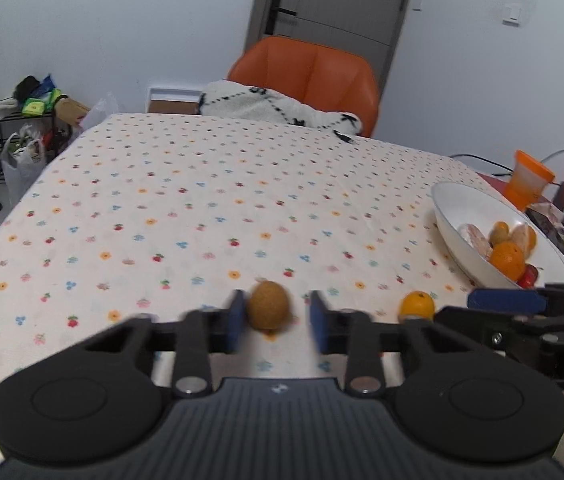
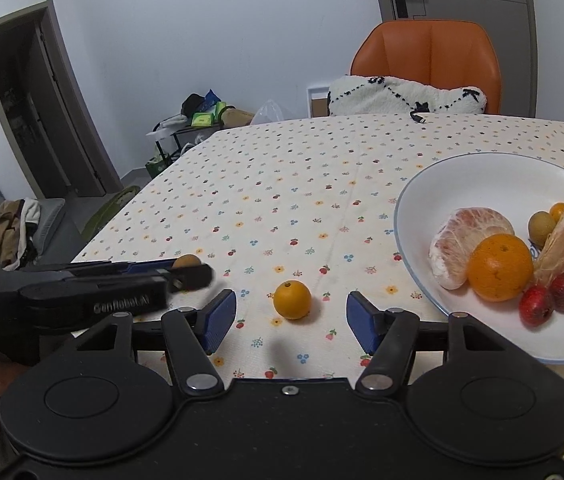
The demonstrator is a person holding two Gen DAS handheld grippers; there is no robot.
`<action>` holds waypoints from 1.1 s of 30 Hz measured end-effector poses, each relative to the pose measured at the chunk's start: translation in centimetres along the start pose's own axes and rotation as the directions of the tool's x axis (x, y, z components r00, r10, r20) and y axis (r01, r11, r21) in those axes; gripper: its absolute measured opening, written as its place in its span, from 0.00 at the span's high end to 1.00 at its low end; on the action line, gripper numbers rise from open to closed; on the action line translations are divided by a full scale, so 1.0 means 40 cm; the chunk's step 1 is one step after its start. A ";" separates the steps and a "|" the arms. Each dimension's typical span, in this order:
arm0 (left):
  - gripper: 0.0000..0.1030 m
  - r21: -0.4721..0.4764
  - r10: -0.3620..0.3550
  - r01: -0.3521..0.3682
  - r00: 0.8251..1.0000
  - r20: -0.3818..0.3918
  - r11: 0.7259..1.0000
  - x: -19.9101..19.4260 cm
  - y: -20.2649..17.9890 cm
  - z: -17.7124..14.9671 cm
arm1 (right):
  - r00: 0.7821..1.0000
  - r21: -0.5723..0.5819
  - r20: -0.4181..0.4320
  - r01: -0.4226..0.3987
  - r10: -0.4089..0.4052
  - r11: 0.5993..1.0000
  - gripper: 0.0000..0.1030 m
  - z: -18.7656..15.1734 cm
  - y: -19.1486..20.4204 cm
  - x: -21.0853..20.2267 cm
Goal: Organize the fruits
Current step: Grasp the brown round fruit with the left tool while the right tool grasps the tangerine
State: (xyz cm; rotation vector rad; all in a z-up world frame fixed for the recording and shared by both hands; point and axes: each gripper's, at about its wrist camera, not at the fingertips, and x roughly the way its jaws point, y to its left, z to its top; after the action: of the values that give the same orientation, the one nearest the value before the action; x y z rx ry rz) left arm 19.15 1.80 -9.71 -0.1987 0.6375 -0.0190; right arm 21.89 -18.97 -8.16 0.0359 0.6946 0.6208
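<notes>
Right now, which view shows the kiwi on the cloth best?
The left wrist view: the kiwi sits whole on the cloth between the open fingers of the left gripper. The right wrist view shows only the kiwi's top, far left, the rest hidden behind that gripper's fingers.

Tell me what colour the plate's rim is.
Pale blue edging on a white plate, clearest in the right wrist view.

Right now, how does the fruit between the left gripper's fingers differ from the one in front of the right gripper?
The kiwi is brown, dull and egg-shaped; the small orange is bright orange, glossy and round. The kiwi sits close between the left gripper pads; the small orange lies ahead of the right gripper, whose fingers stand wide. Both rest on the tablecloth, outside the white plate.
</notes>
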 end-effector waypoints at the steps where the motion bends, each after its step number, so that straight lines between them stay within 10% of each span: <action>1: 0.79 -0.015 -0.011 0.011 1.000 0.000 1.000 -0.001 0.006 0.003 | 1.000 -0.001 -0.002 0.003 -0.003 1.000 0.41 0.000 0.001 0.003; 14: 0.79 -0.013 -0.023 0.024 0.999 0.029 1.000 -0.048 0.023 0.008 | 0.999 -0.002 -0.017 0.041 -0.041 0.999 0.51 0.000 0.003 0.053; 17: 0.79 -0.007 -0.025 0.026 0.999 0.030 1.000 -0.053 0.017 0.011 | 0.999 -0.007 -0.032 0.027 -0.028 1.000 0.79 -0.005 0.008 0.063; 33: 0.79 0.033 -0.039 0.037 0.998 0.058 0.999 -0.075 -0.045 0.026 | 0.999 0.011 0.051 0.003 -0.003 1.000 0.79 0.004 -0.016 -0.027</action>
State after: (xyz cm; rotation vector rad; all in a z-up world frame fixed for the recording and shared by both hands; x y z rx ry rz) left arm 17.43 0.47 -6.80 -0.1799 0.5744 -0.0600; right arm 21.69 -20.07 -7.54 0.0606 0.6481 0.6111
